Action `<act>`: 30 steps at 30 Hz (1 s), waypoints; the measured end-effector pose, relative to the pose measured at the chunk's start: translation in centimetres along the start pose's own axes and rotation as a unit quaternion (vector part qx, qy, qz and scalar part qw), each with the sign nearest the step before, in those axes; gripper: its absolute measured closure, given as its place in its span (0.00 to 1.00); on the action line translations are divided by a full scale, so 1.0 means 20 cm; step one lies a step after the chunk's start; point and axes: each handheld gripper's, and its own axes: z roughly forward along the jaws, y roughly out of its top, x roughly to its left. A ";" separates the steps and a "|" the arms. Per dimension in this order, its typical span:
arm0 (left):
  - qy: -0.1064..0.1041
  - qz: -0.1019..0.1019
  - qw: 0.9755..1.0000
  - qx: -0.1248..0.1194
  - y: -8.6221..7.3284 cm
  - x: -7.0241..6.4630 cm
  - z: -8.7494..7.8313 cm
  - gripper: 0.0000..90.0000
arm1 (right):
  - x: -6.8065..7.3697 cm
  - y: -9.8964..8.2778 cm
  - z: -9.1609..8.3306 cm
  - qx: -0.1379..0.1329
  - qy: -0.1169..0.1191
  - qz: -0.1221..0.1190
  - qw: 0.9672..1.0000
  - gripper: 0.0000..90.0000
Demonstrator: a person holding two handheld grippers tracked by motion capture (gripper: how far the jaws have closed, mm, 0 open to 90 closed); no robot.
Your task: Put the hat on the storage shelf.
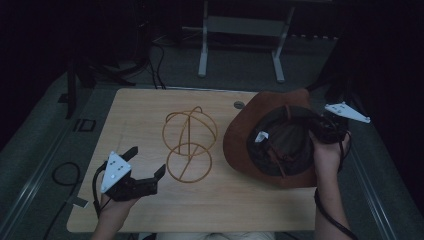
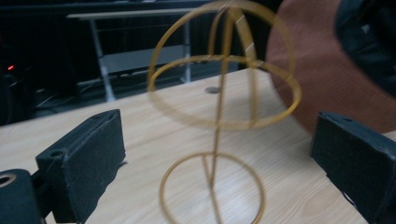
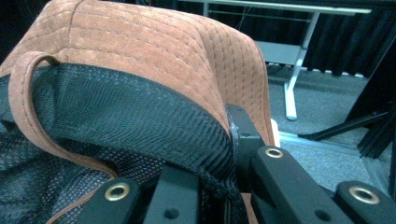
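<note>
A: Where was the brown hat (image 1: 245, 135) at that point?

B: It lay upside down toward three o'clock on the wooden table (image 1: 140, 107), mesh lining facing up and tilted. The right gripper (image 1: 320, 131) was clamped on its edge, at three o'clock on the hat. In the right gripper view the jaws were pinched tight on the dark mesh band just inside the stitched suede brim (image 3: 154, 51).

A: And the wire hat stand (image 1: 189, 144)?

B: It stood bare near the table's centre, just beside the hat at its nine o'clock and apart from it. Nothing rested on it.

A: What was the left gripper (image 1: 145, 171) doing?

B: It hovered at about seven o'clock from the stand, jaws spread wide with nothing between them. In the left gripper view the stand (image 2: 224, 107) rose beyond the two black jaws, untouched.

A: So how far along did it look?

B: Early, by the observer's judgement. The hat was gripped and seemingly part-lifted; still left were turning it over, carrying it across and settling it on the stand's top loops, perhaps with the left gripper steadying things.
</note>
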 end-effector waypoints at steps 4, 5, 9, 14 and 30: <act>-0.012 0.015 1.000 -0.003 0.09 -0.06 0.06 0.06 | 0.00 0.00 -0.01 -0.002 0.002 0.001 1.000 0.94; -0.024 0.027 0.999 -0.001 0.15 -0.10 0.11 0.06 | 0.00 0.00 -0.02 -0.003 0.003 0.002 1.000 0.94; -0.043 0.044 0.998 0.001 0.23 -0.16 0.19 0.06 | -0.01 0.00 -0.03 -0.006 0.005 0.001 1.000 0.94; -0.077 0.062 0.995 0.003 0.36 -0.29 0.34 0.06 | -0.01 -0.01 -0.05 -0.001 0.008 -0.001 1.000 0.94; -0.131 0.088 0.987 0.037 0.49 -0.62 0.78 0.06 | -0.01 -0.02 -0.08 -0.001 0.013 -0.001 1.000 0.94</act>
